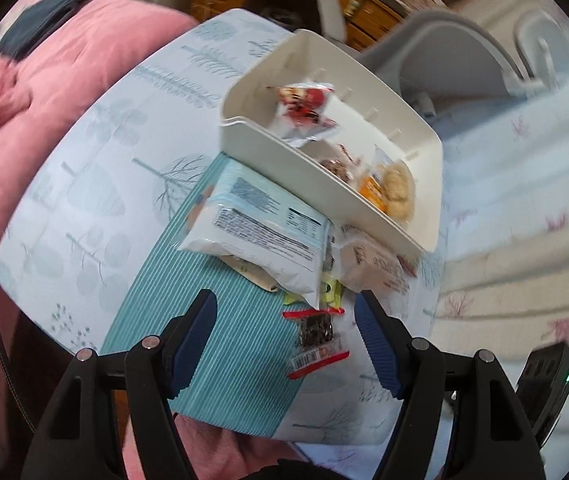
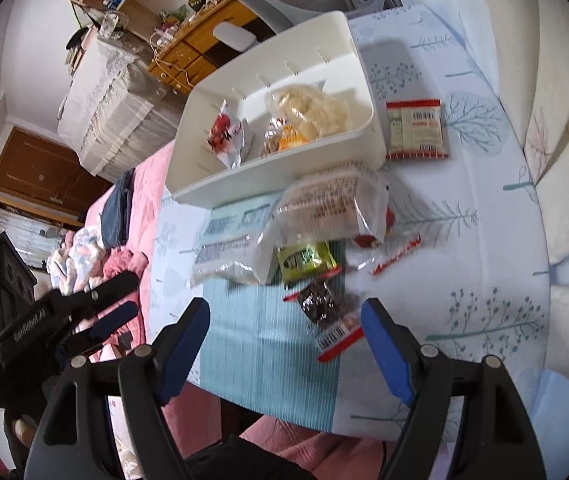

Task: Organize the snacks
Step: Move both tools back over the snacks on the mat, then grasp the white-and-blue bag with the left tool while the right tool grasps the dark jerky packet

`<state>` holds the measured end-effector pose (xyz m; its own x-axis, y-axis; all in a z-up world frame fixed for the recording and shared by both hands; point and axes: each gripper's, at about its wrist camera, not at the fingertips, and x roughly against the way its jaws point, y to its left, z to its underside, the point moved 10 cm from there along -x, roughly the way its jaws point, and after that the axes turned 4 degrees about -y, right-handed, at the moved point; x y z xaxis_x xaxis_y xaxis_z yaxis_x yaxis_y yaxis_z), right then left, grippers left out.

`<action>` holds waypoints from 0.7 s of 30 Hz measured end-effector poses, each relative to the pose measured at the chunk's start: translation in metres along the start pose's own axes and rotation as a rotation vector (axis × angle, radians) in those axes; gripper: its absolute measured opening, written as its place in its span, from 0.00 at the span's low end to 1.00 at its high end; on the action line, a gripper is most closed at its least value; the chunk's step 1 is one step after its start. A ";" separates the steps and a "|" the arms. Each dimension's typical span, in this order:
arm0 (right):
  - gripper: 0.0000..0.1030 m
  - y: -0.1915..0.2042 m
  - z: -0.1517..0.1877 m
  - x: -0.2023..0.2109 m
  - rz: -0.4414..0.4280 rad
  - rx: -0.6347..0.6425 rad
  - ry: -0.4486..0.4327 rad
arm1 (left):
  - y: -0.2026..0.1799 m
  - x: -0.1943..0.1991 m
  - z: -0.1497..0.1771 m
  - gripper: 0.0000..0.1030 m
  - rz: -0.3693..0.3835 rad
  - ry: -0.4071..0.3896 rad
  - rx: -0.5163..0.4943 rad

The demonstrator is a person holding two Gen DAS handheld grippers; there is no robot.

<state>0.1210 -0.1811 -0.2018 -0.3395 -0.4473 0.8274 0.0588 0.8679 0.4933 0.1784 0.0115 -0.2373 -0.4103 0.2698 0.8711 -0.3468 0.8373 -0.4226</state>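
Right wrist view: both grippers open, holding nothing.

Nearest, right gripper [image 2: 286, 344] spread wide above a small dark snack packet [image 2: 326, 312] on the teal mat [image 2: 260, 344]. Left gripper [image 1: 284, 340] open too, over the same packet. Farther on, a pile of snack bags [image 2: 284, 224] on the tablecloth [image 2: 472, 280]. Farthest, white bin [image 2: 220, 184] with a few snacks inside.

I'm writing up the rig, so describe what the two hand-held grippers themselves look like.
Both match. The left hand-held gripper and the right hand-held gripper have black, angular plastic finger arms with round silver pivot pins, and ribbed blue pads lining the inner faces. Seen from the right wrist camera, the left one's black body carries white lettering, too blurred to read. No sleeves are clearly visible.
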 end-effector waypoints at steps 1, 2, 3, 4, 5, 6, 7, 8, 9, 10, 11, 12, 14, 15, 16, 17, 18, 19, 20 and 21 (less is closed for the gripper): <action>0.76 -0.001 0.002 -0.001 0.006 0.006 0.006 | 0.004 -0.002 0.000 0.68 0.007 -0.004 0.034; 0.76 -0.002 0.004 -0.003 0.012 0.013 0.012 | 0.008 -0.004 0.000 0.68 0.017 -0.006 0.073; 0.76 -0.002 0.007 -0.006 0.021 0.022 0.020 | 0.011 -0.006 0.000 0.68 0.024 -0.006 0.101; 0.76 -0.004 0.008 -0.008 0.027 0.027 0.024 | 0.015 -0.008 0.000 0.68 0.035 -0.007 0.137; 0.76 -0.006 0.011 -0.010 0.036 0.037 0.030 | 0.018 -0.011 -0.001 0.68 0.045 -0.005 0.165; 0.76 -0.008 0.012 -0.011 0.042 0.042 0.033 | 0.020 -0.014 -0.001 0.68 0.056 -0.001 0.193; 0.76 -0.010 0.014 -0.014 0.051 0.052 0.039 | 0.023 -0.017 -0.002 0.68 0.066 0.002 0.217; 0.76 -0.012 0.015 -0.016 0.056 0.061 0.043 | 0.025 -0.020 -0.002 0.68 0.074 0.006 0.236; 0.76 -0.015 0.017 -0.019 0.065 0.073 0.046 | 0.027 -0.025 -0.002 0.68 0.082 0.011 0.256; 0.76 -0.017 0.017 -0.022 0.071 0.083 0.047 | 0.029 -0.030 -0.002 0.68 0.088 0.025 0.273; 0.76 -0.019 0.018 -0.025 0.077 0.090 0.049 | 0.029 -0.036 -0.001 0.68 0.100 0.040 0.293; 0.76 -0.022 0.019 -0.029 0.091 0.099 0.055 | 0.030 -0.040 0.000 0.68 0.112 0.047 0.311; 0.76 -0.025 0.021 -0.034 0.102 0.121 0.059 | 0.032 -0.050 0.002 0.68 0.134 0.061 0.346; 0.76 -0.026 0.022 -0.038 0.108 0.147 0.060 | 0.032 -0.055 0.002 0.68 0.136 0.071 0.358; 0.76 -0.026 0.023 -0.040 0.113 0.168 0.062 | 0.033 -0.061 0.003 0.68 0.141 0.079 0.367; 0.76 -0.026 0.024 -0.044 0.122 0.200 0.066 | 0.033 -0.066 0.003 0.68 0.145 0.086 0.375; 0.76 -0.025 0.025 -0.046 0.132 0.226 0.070 | 0.033 -0.072 0.003 0.68 0.153 0.098 0.388; 0.76 -0.024 0.027 -0.050 0.140 0.263 0.074 | 0.032 -0.077 0.002 0.68 0.154 0.107 0.397; 0.76 -0.022 0.028 -0.054 0.146 0.291 0.080 | 0.032 -0.082 0.003 0.68 0.157 0.116 0.406; 0.76 -0.020 0.030 -0.057 0.149 0.321 0.088 | 0.031 -0.088 0.002 0.68 0.169 0.123 0.418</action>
<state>0.1107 -0.1664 -0.2673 -0.2667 -0.3153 0.9108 -0.2012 0.9424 0.2673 0.2023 0.0130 -0.3273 -0.3959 0.4610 0.7942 -0.6041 0.5206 -0.6034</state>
